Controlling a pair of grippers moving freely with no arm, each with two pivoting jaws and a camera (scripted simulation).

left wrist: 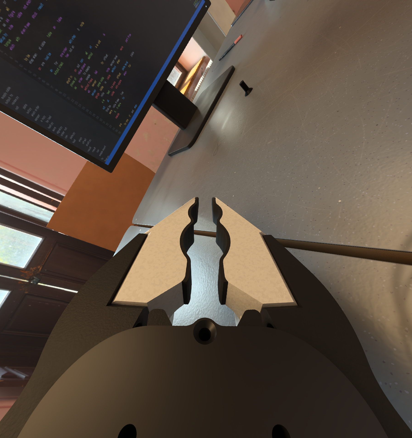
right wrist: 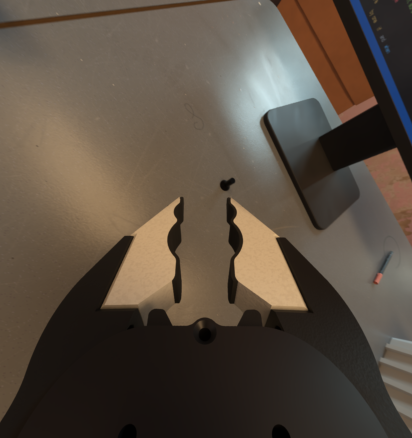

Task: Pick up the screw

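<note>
The screw [right wrist: 227, 184] is small and black and lies on its side on the grey table [right wrist: 81, 118]. In the right wrist view it sits just beyond my right gripper [right wrist: 205, 199], slightly right of the gap and near the right fingertip [right wrist: 229, 203]. The right gripper is open and empty, apart from the screw. In the left wrist view the screw [left wrist: 245, 88] lies far ahead, beside the monitor base. My left gripper [left wrist: 205, 199] hovers near the table's edge with a narrow gap between its fingers and nothing in it.
A monitor [left wrist: 69, 59] on a dark flat base [right wrist: 311, 166] stands close to the screw. A pen with a pink cap [right wrist: 382, 267] lies farther along the table. A brown seam [left wrist: 342, 252] divides two tabletops.
</note>
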